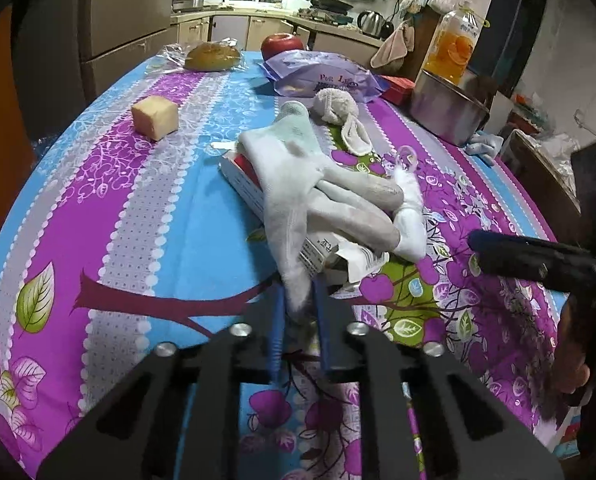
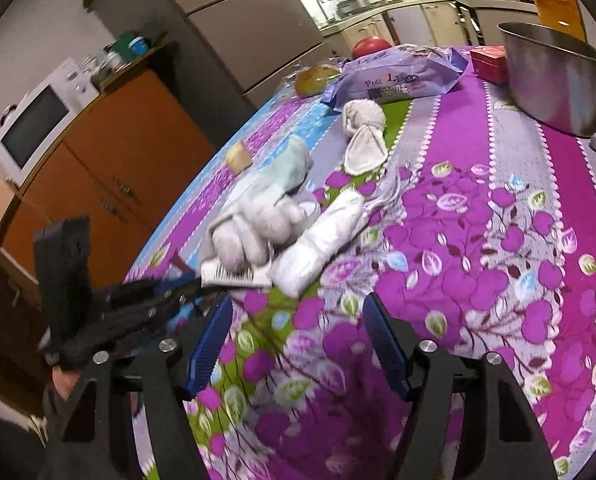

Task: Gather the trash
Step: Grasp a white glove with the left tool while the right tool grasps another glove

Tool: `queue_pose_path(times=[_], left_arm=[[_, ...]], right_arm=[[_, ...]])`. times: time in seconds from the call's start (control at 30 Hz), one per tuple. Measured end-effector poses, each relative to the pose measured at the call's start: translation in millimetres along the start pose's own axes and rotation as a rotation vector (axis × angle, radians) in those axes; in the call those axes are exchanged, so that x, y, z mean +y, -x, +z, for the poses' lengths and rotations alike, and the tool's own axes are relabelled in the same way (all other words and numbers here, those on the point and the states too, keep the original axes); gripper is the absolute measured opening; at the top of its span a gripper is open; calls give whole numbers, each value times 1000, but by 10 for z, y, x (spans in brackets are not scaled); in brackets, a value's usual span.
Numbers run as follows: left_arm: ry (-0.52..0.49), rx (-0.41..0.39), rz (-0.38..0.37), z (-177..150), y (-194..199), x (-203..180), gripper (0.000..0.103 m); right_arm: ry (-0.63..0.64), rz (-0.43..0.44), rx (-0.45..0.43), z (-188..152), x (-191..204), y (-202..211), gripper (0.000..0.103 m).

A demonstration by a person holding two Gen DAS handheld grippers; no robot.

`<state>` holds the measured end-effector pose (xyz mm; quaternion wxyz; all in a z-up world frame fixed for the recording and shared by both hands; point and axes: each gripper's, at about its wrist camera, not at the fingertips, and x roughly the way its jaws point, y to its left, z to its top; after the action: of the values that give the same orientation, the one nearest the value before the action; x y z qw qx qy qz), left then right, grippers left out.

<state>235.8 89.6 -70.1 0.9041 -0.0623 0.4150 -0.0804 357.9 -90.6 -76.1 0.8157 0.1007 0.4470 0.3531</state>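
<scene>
A white work glove [image 1: 322, 188] lies over a white and red carton [image 1: 245, 184] in the middle of the floral tablecloth. My left gripper [image 1: 300, 304] is shut on one finger of the glove near the table's front. A rolled white wrapper [image 1: 410, 220] lies beside the glove. In the right wrist view the glove [image 2: 257, 216], the carton's end [image 2: 233, 278] and the white wrapper [image 2: 318, 244] lie ahead of my right gripper [image 2: 298, 320], which is open and empty. The left gripper [image 2: 137, 304] shows at the left there.
A balled grey sock [image 1: 338, 108], a purple snack bag [image 1: 322, 72], an apple [image 1: 281, 45], a wrapped bun [image 1: 211, 56], a yellow cake cube [image 1: 154, 117], a red box [image 1: 398, 89], a steel pot [image 1: 446, 112] and a juice bottle [image 1: 454, 46] stand further back.
</scene>
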Motion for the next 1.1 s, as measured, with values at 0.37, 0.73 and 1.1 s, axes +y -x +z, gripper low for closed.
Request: queue_pose_path(times=[0.37, 0.73, 1.1], left_arm=[[72, -152, 47, 37, 385, 213, 7], [88, -65, 10, -20, 170, 329, 9], [49, -97, 38, -3, 225, 258, 7]], right_arm=[[-41, -165, 21, 213, 20, -422, 49], [27, -222, 17, 311, 194, -615, 28], [171, -274, -162, 110, 440, 54, 20]])
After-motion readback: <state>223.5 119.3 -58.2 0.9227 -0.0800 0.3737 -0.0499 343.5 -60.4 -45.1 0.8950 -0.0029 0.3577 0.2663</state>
